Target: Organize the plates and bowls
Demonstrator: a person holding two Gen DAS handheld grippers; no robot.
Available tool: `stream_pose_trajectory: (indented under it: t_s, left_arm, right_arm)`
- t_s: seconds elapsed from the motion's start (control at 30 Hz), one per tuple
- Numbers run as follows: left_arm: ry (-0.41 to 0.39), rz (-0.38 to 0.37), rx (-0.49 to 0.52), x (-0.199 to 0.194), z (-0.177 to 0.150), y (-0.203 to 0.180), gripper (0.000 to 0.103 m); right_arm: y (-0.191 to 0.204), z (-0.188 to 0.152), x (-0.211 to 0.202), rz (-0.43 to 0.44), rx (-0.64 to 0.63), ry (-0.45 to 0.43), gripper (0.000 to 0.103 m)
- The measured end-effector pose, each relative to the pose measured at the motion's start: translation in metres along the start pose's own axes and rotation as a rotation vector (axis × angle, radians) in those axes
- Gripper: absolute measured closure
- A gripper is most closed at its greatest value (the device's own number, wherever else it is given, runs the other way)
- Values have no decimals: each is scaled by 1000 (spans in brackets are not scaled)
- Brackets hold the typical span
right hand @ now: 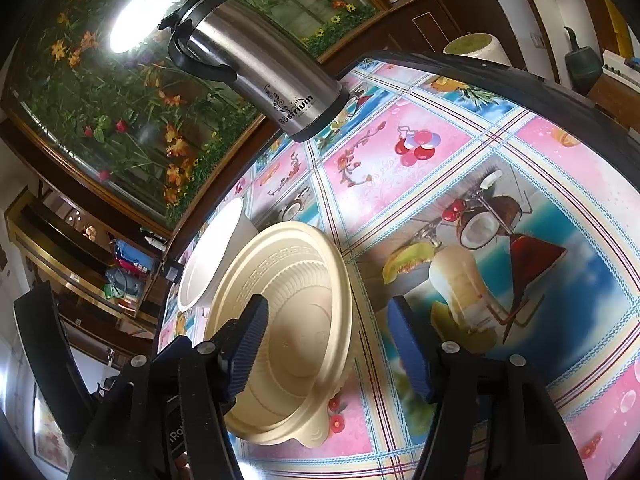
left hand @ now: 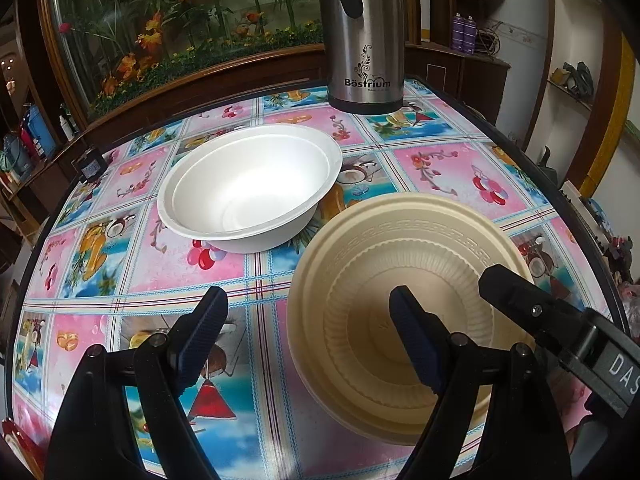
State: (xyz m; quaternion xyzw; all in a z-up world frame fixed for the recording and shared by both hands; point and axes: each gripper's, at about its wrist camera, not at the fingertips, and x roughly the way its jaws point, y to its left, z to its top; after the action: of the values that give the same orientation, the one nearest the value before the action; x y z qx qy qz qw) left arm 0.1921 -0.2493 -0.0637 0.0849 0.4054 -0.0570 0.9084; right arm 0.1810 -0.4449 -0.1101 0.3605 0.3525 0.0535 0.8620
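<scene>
A cream plastic bowl (left hand: 400, 240) with a ribbed inside sits on the patterned tablecloth at the near right. A white foam bowl (left hand: 248, 184) stands just behind it to the left. My left gripper (left hand: 308, 320) is open and straddles the cream bowl's left rim, one finger inside and one outside over the cloth. In the right wrist view my right gripper (right hand: 328, 340) is open too. It straddles the far rim of the cream bowl (right hand: 296, 292), its left finger inside, and neither pad presses the rim. The white foam bowl (right hand: 216, 256) shows beyond. A right finger (left hand: 516, 296) also shows in the left wrist view.
A tall steel thermos flask (left hand: 364, 40) stands at the table's back edge, behind both bowls. The dark table rim (left hand: 560, 184) curves round on the right. A glass panel with flowers (left hand: 160, 32) stands behind the table. Bare tablecloth (right hand: 500, 200) lies right of the cream bowl.
</scene>
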Motion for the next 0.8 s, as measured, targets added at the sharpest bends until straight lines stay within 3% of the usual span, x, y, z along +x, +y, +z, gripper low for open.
stream_pose_trajectory:
  t_s: [0.13,0.33,0.4,0.57,0.63,0.8]
  left_arm:
    - [-2,-2,-2,0,0,-1,20]
    - [-4,-6,1,1,-1,-1,22]
    - [-4,-7,3,0,-1,-1,24]
    - [5,-19,4,0,-1,0,39]
    - [16,-32,1,2,-2,2,51]
    - [48,-49,-8,5,-5,6,69]
  right_arm:
    - [-1,0,0,-7,1,-1,41]
    - [1,-1,3,-19,-14,13,57]
    - [2,-2,4,-27,-25,17,67]
    - [4,-3,6,-45,-41,18,84]
    - [5,-4,7,-52,-51,18,85]
    - [9,-5,8,-67,-77,20,92]
